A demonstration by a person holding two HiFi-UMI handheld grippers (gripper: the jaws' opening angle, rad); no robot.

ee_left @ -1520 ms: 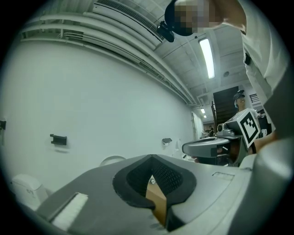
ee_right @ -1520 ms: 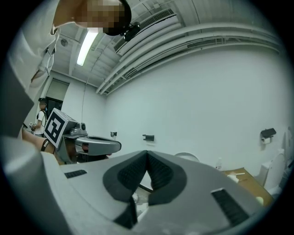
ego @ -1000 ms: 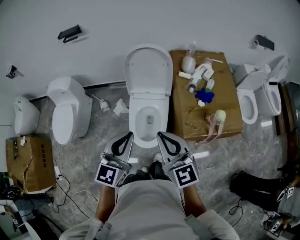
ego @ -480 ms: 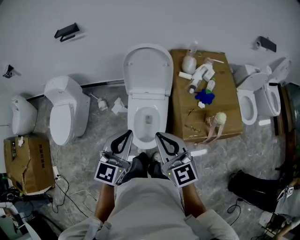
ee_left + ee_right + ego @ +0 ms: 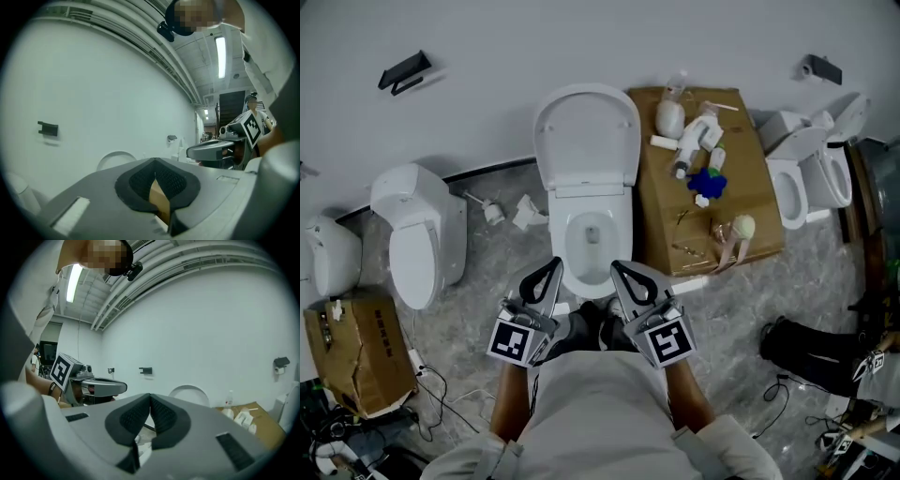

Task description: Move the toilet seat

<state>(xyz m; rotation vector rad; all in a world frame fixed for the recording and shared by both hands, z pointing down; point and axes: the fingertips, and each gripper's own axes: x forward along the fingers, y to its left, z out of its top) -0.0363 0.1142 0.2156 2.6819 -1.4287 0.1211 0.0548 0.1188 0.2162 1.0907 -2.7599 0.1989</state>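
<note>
I'm looking at a plain white wall (image 5: 487, 37) with one black bracket (image 5: 403, 71) mounted at the left and another (image 5: 821, 67) at the right. The floor (image 5: 487, 281) is grey and marbled. A spare white toilet (image 5: 417, 234) stands at the left, near a torn cardboard box (image 5: 352, 356). Brown cardboard (image 5: 750, 187) lies at the right, cluttered with small items. Overhead, a ceiling strip light (image 5: 220, 56) glows.

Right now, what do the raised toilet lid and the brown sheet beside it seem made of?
The toilet lid is probably hard plastic: smooth, uniformly white, thin-looking. The brown sheet looks like cardboard: matte tan, straight-edged, likely a flattened box.
</note>
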